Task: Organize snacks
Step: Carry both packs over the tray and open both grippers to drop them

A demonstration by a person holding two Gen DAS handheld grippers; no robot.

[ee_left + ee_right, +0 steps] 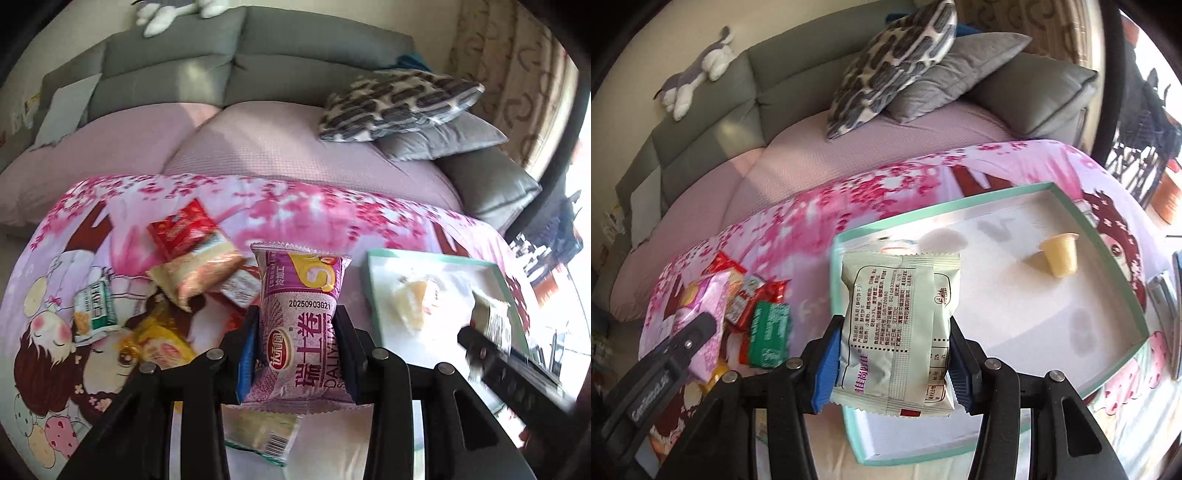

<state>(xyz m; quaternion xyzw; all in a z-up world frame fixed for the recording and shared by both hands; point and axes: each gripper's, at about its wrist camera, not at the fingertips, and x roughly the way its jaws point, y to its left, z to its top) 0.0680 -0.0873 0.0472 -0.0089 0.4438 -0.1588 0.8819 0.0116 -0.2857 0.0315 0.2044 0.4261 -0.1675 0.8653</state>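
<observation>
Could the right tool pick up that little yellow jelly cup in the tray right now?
Probably not yet. The right tool is already clamped on a pale green packet, so it has no free grip. The jelly cup itself sits unobstructed in the teal tray.

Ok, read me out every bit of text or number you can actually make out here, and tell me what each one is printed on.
"20250903G21": purple snack pack shut in the left gripper.
"瑞士卷" and "DALIYUAN": same pack.
"GB/T20980": pale green packet in the right gripper; its remaining fine print is too small to read.
Green packet and red packet on the cloth: blurred, unreadable.
</observation>
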